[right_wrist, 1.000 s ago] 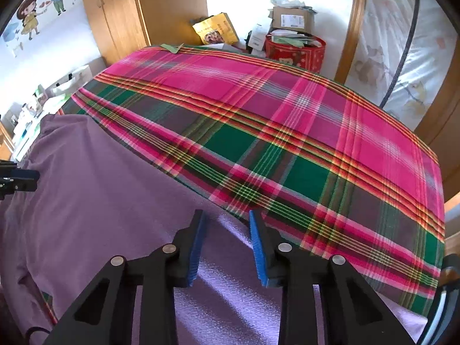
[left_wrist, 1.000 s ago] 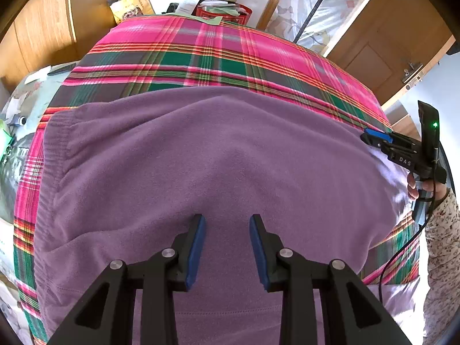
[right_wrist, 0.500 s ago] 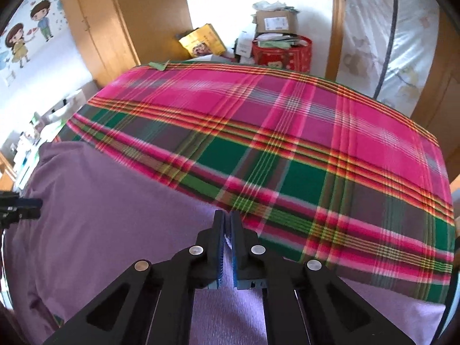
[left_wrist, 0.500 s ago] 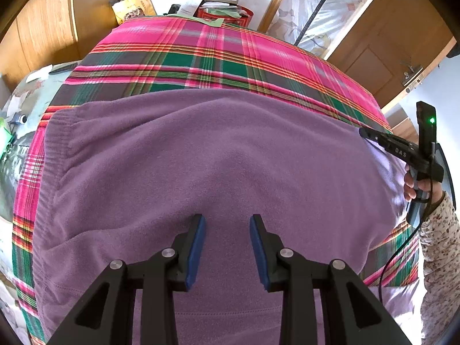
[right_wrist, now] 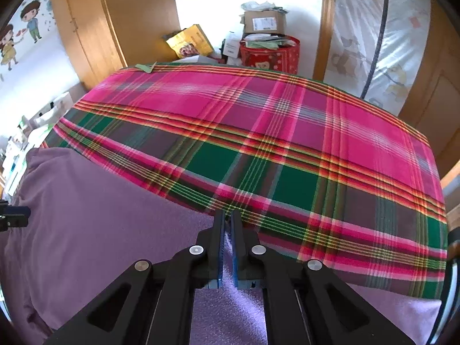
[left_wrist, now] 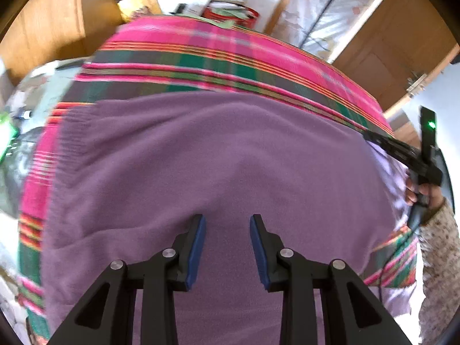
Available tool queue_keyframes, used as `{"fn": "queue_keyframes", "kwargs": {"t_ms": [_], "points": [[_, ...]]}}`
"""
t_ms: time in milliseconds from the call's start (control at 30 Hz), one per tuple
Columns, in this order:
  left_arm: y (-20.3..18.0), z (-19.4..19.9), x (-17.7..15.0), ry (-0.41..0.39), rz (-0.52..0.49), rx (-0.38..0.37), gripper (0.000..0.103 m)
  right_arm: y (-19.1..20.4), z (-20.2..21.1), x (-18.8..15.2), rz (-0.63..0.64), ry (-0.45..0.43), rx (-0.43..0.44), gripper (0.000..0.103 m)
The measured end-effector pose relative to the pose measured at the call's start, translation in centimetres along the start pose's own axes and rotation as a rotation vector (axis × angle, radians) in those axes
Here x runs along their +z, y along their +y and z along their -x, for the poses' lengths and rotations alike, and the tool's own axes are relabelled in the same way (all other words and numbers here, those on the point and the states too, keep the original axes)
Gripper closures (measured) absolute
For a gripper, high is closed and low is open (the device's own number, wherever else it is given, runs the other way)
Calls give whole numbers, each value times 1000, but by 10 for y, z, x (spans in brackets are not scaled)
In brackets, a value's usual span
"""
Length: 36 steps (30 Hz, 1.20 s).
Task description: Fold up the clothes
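Since a second before, the right gripper (right_wrist: 227, 224) had gone from standing well apart over the far edge of the purple garment (left_wrist: 215, 166) to nearly shut, and a thin fold of that edge showed between its blue pads; within the last half second the jaws had eased a little wider, yet the fleece looked pinched between them. Nothing else had shifted much: the left gripper (left_wrist: 227, 230) hung over the near middle of the garment with its jaws moderately wide and nothing between them, the cloth lying flat beneath.

By my reading, the step in hand was the grasp that starts a fold. One corner or edge was taken by the right gripper; the left had not yet taken hold of anything. The next move would call for the left jaws to come down and close on a matching part of the fleece, so that both grips could lift together and carry the edge over without the cloth sagging or twisting. A thin pinch like the right one could slip if pulled hard.

The garment lay spread on the bed, on top of the plaid cover (right_wrist: 287, 132). In the left wrist view its long axis ran across the picture, with the ribbed band (left_wrist: 72, 135) at the left end and the right gripper at the opposite end, beside the person's hand (left_wrist: 422, 192).
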<state>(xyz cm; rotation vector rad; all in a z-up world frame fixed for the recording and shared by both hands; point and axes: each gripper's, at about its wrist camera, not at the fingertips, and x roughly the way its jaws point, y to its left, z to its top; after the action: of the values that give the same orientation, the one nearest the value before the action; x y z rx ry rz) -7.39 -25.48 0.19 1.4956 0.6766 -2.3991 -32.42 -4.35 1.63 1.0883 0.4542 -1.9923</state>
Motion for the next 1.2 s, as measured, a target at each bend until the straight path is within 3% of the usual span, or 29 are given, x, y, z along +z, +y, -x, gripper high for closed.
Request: {"fn": "queue_keyframes", "kwargs": {"t_ms": [133, 367, 467, 600, 700, 833, 1200], "points": [[26, 21, 5, -60, 39, 66, 70, 11, 9, -1, 31, -12, -42, 95], [73, 35, 25, -96, 132, 204, 70, 46, 26, 5, 89, -49, 1, 90], [76, 37, 35, -82, 65, 251, 70, 67, 29, 7, 140, -52, 13, 89], [73, 38, 51, -83, -97, 377, 70, 86, 33, 10, 184, -61, 26, 87], [68, 30, 57, -41, -201, 335, 70, 94, 34, 11, 196, -59, 45, 86], [59, 22, 63, -61, -334, 335, 70, 101, 29, 10, 220, -34, 57, 78], [44, -6, 71, -28, -528, 179, 70, 125, 6, 23, 300, 11, 129, 65]]}}
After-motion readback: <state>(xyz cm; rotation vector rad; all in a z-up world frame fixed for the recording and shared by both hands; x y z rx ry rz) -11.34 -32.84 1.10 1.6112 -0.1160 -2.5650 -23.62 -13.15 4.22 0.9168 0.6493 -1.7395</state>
